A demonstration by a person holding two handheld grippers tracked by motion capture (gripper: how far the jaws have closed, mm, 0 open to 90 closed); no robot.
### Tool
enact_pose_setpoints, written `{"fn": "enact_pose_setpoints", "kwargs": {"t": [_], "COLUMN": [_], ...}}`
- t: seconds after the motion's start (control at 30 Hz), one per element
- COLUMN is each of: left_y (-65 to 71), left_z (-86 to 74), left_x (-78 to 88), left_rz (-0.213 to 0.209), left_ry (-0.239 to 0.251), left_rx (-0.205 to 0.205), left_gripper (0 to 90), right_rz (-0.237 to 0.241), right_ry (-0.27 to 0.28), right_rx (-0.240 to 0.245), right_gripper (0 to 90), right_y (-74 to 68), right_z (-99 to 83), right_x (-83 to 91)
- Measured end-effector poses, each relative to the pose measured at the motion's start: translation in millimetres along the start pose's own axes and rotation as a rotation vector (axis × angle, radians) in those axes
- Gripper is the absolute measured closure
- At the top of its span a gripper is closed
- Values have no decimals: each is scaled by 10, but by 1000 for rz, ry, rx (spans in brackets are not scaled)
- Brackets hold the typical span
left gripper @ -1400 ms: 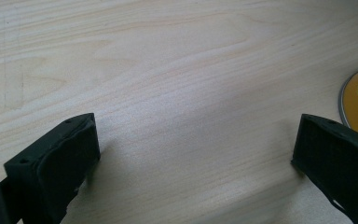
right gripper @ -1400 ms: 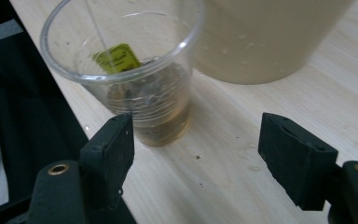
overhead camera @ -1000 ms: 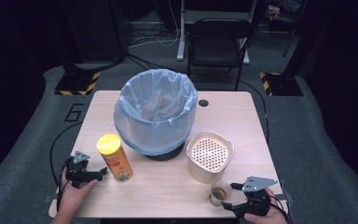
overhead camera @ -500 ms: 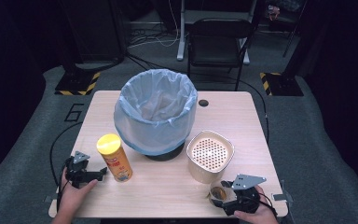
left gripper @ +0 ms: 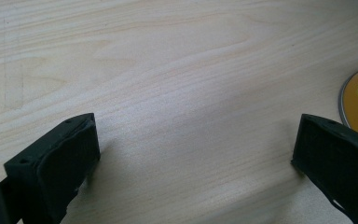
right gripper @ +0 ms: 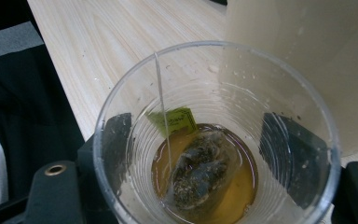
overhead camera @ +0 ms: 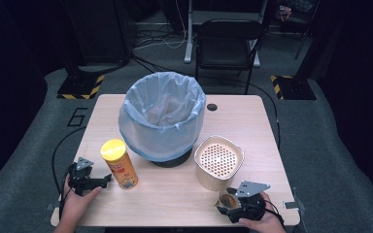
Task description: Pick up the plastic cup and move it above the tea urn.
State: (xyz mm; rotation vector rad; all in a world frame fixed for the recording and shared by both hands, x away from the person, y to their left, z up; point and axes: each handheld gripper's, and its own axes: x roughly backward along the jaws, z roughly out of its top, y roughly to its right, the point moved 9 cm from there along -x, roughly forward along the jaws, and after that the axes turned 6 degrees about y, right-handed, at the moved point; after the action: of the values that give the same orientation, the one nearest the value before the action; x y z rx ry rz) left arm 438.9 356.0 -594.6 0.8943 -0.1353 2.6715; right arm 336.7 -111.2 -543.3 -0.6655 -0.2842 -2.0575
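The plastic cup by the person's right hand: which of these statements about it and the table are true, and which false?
1. The plastic cup holds a used tea bag in some brownish liquid. True.
2. The right gripper has its fingers on either side of the cup. True; they have just been closing, and whether they press on it yet cannot be told.
3. The bin is lined with a red bag. False: the liner is pale blue.
4. The left gripper is clamped on the yellow-lidded can. False: its fingers stand open over bare table, the can beside them.
5. The cream container lies on its side. False: it stands upright beside the cup.
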Motion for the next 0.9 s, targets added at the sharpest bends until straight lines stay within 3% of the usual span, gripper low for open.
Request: {"fn": "enact_pose_setpoints", "kwargs": {"t": [0.47,0.83,0.9], "left_y": [0,-3,-5], "left_z": [-1,-3,-3], "left_x": [1,4,2], "left_rz": [0,0,1], "left_ry": [-1,-6,-4], "left_rx": [-1,-4,-5], "left_gripper": [3,3,3], "right_rz": [-11,-58,-76], "right_ry": [15,56,55], "right_rx": [15,59,87], "right_gripper": [313,303,301], "right_y": [2,34,51], "right_z": [28,141,144], "right_x": [56,192,205]}}
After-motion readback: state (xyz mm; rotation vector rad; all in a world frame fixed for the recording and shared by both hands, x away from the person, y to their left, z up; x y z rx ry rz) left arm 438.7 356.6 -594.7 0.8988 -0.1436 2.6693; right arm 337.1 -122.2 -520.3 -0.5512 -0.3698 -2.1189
